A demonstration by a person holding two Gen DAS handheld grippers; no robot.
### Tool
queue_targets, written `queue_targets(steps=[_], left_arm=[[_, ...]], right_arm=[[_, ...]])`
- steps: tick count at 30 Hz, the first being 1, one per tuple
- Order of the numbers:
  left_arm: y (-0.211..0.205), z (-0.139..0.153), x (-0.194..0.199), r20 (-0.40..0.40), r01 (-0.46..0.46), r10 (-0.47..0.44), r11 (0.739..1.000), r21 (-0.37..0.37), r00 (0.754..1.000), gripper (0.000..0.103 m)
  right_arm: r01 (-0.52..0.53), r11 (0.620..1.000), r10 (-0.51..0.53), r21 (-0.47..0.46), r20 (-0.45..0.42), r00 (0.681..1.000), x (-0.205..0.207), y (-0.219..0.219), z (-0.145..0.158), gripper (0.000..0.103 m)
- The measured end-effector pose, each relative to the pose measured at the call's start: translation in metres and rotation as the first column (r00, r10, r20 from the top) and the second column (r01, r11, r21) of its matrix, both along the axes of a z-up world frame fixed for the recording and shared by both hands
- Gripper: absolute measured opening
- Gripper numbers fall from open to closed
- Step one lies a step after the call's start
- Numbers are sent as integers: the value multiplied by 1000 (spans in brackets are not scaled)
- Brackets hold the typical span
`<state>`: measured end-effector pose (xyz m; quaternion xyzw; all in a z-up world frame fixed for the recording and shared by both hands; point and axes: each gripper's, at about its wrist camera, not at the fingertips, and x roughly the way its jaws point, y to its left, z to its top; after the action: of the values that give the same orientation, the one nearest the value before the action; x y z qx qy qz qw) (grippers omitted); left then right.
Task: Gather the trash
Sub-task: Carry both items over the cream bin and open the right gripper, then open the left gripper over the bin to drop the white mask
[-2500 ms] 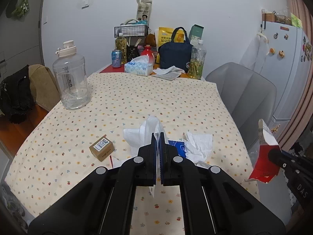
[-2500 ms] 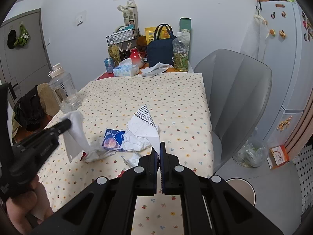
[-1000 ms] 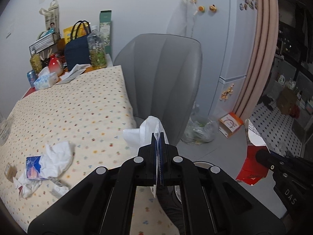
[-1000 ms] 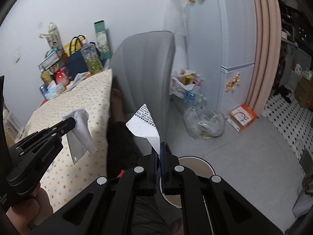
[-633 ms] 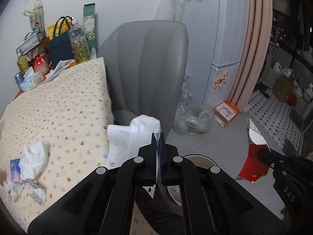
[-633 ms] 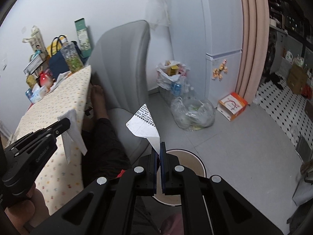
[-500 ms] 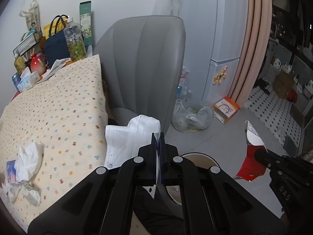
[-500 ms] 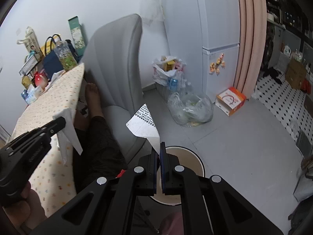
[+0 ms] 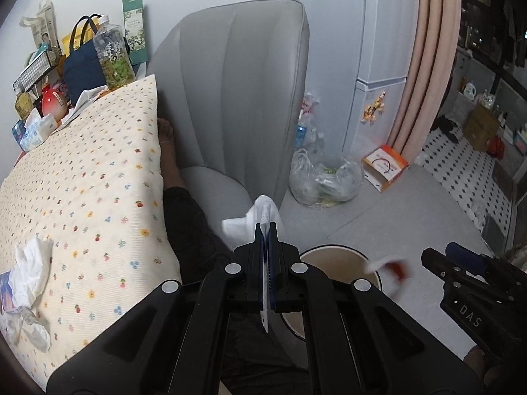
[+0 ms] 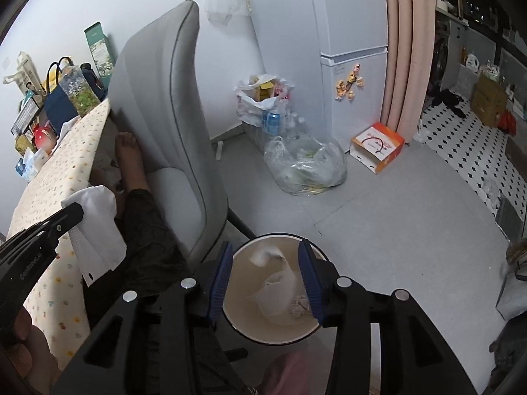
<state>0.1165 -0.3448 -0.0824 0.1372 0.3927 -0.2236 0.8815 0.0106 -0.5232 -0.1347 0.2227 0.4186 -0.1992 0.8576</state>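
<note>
My left gripper (image 9: 266, 230) is shut on a white tissue (image 9: 260, 212) and hangs beside the table's edge, just left of the round cream bin (image 9: 342, 250) on the floor. In the right wrist view the left gripper (image 10: 74, 214) holds that tissue (image 10: 98, 230) over a person's dark-clad leg. My right gripper (image 10: 266, 283) hovers straight above the bin (image 10: 240, 324), its jaws opening, with nothing pressed between the blue pads (image 10: 220, 279). A red and white wrapper (image 9: 390, 266) falls, blurred, off the right gripper (image 9: 439, 253) toward the bin.
A grey chair (image 10: 164, 105) stands between the table (image 9: 82, 177) and the bin. Crumpled tissues (image 9: 28, 266) lie on the tablecloth. A clear trash bag (image 10: 306, 164), an orange box (image 10: 377, 146) and a fridge (image 10: 349, 33) stand beyond. A person's foot (image 10: 126, 146) rests under the table.
Both grippers swung away from the table and sank toward the floor bin. The right jaws opened and the red and white wrapper dropped out. The left still grips the tissue.
</note>
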Motion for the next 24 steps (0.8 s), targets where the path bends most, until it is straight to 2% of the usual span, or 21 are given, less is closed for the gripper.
queue_targets(steps=[10,17,19,21,24], left_arm=[[-37,-11,-11,-26,76,-76,997,22,997,3],[-66,-19,-20,-88,161,-159,987,15,983,3],[-71,-21,-21,-112,179,-177,984,9,978,12],[-72,-20,-21,-115,185,-184,983,-6,976,44],[-70,-15,-21,-106,185,-186,983,-19,977,58]], right_arm=[[62,998,-62,-1,10,998,-24,-28,4,42],[120,993,-120,-14,6,993,-44,-46,6,49],[133,991,-133,-14,7,991,-47,-51,7,49],[141,990,-141,-15,10,990,-51,-52,8,49],[143,990,-143,-16,15,990,-53,-53,10,49]])
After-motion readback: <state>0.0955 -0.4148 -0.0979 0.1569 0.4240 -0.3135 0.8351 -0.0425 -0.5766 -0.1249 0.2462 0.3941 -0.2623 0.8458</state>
